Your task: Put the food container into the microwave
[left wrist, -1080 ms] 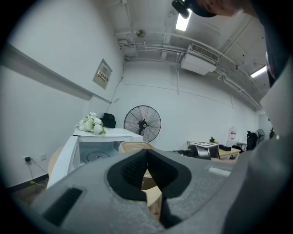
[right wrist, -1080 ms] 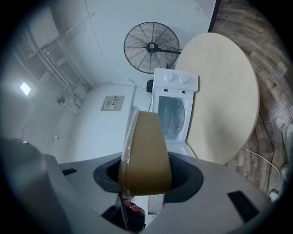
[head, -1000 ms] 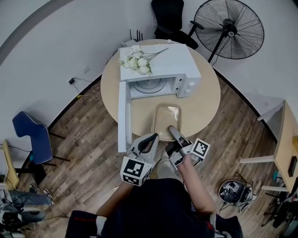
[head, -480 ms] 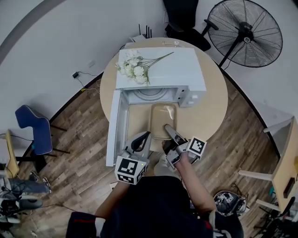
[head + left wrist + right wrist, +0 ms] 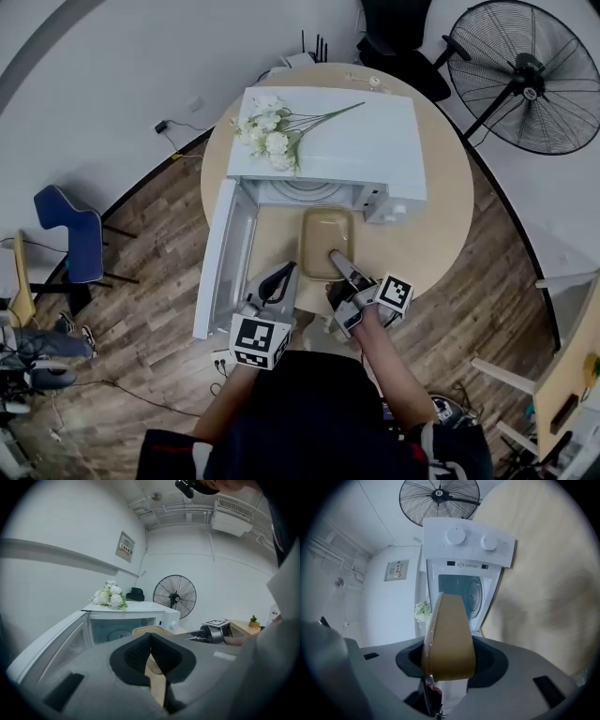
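The right gripper (image 5: 337,261) is closed on the near rim of the food container (image 5: 326,239). Its own view shows the tan tub clamped edge-on between the two jaws. The container sits toward the table's (image 5: 433,220) near edge, its far end just short of the open microwave (image 5: 330,141), which takes up the far half of the table. I cannot tell whether it is lifted or resting on the wood.

The left gripper (image 5: 150,644) hangs by the near edge with its jaws together and nothing between them. The door (image 5: 221,255) swings out past the left edge, and flowers (image 5: 267,139) lie on the microwave's top.

The main risk is the hold, which is only on one rim, so the far end could droop and slip out. It could also catch the lip of the opening if pushed in too low.
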`<action>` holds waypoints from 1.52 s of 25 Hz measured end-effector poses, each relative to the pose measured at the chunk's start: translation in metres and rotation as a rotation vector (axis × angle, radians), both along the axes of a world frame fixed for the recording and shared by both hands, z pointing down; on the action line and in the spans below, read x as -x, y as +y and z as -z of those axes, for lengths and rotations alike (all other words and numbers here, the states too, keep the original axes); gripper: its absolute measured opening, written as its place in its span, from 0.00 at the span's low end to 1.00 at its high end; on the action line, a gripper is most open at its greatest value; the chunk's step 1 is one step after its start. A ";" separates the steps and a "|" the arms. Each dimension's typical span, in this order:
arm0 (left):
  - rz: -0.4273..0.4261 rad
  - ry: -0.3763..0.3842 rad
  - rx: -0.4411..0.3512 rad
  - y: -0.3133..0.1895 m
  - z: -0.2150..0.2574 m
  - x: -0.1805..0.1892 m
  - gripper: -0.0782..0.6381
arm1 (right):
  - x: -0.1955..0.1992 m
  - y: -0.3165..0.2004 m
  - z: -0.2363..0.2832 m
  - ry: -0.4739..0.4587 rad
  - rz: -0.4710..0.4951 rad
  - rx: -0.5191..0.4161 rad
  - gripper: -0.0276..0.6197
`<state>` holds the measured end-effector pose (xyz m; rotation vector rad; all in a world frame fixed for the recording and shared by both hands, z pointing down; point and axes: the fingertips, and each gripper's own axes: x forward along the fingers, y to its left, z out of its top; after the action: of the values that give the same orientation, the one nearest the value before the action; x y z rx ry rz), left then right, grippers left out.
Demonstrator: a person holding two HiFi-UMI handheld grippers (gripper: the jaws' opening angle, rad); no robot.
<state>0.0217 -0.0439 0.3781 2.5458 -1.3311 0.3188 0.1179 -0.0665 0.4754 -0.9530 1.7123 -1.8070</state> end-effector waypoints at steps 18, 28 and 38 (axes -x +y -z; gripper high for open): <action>0.000 -0.035 0.137 -0.016 -0.075 0.023 0.13 | 0.020 -0.046 -0.064 0.045 0.034 0.077 0.35; -0.036 -0.057 0.172 -0.015 -0.101 0.034 0.13 | 0.032 -0.090 -0.086 0.016 -0.016 0.072 0.35; -0.056 -0.046 0.165 -0.023 -0.103 0.035 0.13 | 0.033 -0.118 -0.100 -0.011 -0.090 0.074 0.35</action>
<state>-0.0135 -0.0669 0.4812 2.4544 -1.1971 0.4803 0.0852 -0.1843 0.5750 -1.0318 1.5799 -1.8248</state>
